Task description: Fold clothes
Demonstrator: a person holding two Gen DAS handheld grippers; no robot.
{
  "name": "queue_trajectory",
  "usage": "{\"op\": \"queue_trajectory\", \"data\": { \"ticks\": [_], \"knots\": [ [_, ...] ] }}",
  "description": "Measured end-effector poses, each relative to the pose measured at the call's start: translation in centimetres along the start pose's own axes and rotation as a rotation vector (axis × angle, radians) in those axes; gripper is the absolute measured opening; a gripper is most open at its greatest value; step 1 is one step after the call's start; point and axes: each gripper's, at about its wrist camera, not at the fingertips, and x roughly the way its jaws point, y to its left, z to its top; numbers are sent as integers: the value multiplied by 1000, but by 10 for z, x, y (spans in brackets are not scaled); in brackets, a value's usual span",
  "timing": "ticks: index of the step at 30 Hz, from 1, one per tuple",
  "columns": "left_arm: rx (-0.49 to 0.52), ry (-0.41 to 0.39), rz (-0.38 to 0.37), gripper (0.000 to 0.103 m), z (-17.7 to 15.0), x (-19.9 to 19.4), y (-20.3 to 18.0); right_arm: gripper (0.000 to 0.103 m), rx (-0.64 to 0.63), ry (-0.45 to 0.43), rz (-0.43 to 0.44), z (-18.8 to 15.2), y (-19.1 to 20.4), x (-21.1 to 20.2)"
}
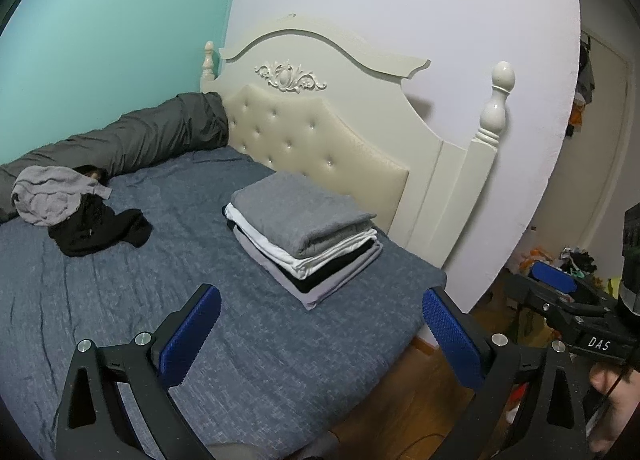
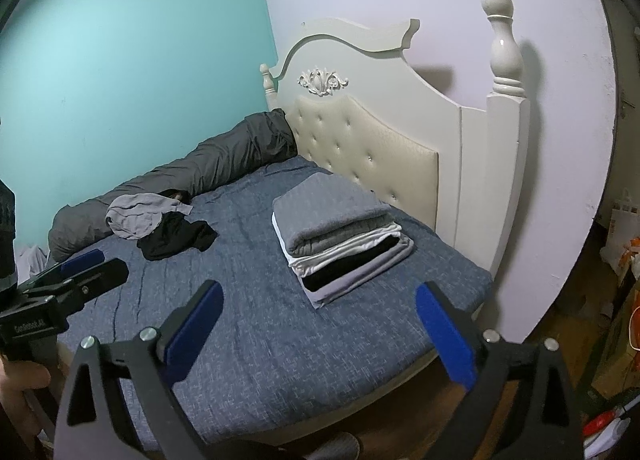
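A stack of folded clothes [image 1: 304, 244] [image 2: 340, 240], grey on top with white, black and pale grey below, lies on the blue bed cover near the headboard. A crumpled pale grey garment [image 1: 52, 196] [image 2: 140, 216] and a black one [image 1: 100, 230] [image 2: 176, 238] lie unfolded at the far left. My left gripper [image 1: 320, 330] is open with nothing between its blue pads, hovering short of the stack. My right gripper [image 2: 320, 324] is also open and empty, in front of the stack. Each gripper shows at the edge of the other's view.
The blue-covered bed [image 1: 120, 300] [image 2: 260, 340] fills the middle. A rolled dark grey duvet [image 1: 140, 136] [image 2: 224, 164] lies along the teal wall. A cream tufted headboard [image 1: 320, 140] [image 2: 380, 148] stands behind. Cluttered floor [image 1: 560, 268] lies beyond the bed's right edge.
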Motion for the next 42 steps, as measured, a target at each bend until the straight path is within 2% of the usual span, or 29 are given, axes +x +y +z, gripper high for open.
{"op": "queue_trajectory", "data": {
  "ticks": [42],
  "knots": [
    [14,4,31,103,-15,2,7,100,-8,20,8,-16,6,10]
  ]
}}
